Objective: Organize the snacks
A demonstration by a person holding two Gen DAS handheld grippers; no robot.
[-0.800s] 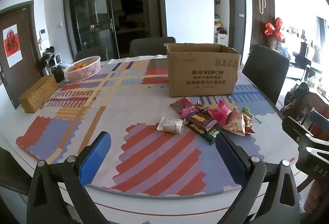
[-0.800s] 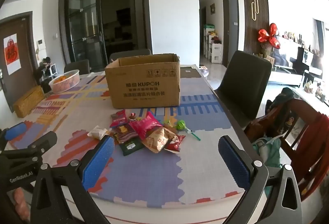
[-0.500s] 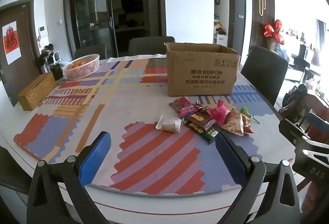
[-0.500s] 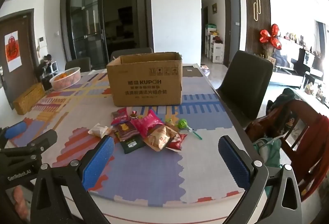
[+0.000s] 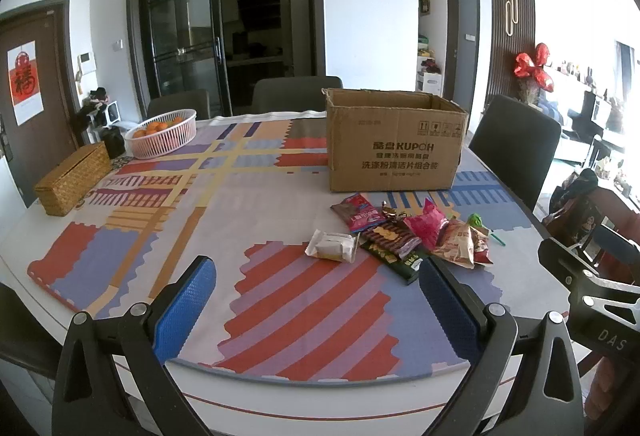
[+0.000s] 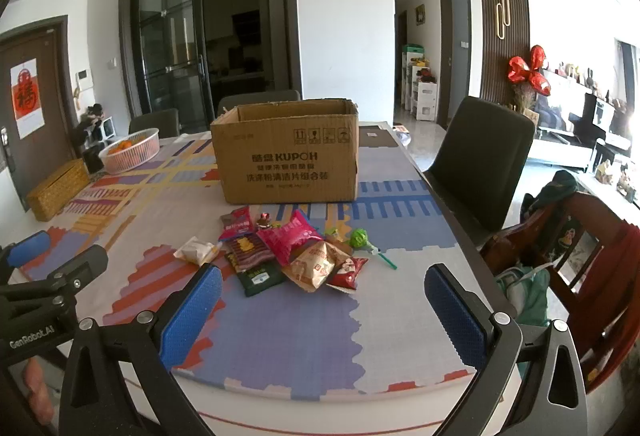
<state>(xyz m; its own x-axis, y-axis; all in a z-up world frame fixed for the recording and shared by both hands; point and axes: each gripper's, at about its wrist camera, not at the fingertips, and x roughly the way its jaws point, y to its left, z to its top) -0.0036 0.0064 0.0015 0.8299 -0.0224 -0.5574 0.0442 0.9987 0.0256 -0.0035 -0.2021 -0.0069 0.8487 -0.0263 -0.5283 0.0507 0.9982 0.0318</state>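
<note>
Left wrist view: the left gripper (image 5: 316, 300), jaws wide apart and empty, has edged nearer the snacks (image 5: 404, 236) heaped toward the table's (image 5: 120, 324) right edge, before the box (image 5: 394, 145); picking hasn't begun. Right wrist view: the right gripper (image 6: 324, 308), likewise agape, faces the heap. Basket (image 6: 130, 155) sits far-left; nothing blocks.

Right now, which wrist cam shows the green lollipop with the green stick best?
The right wrist view: the green lollipop lies in the open at the pile's right edge, head and stick both visible. In the left wrist view the green lollipop is partly hidden behind the tan snack bag, with only its head and stick tip showing.
</note>
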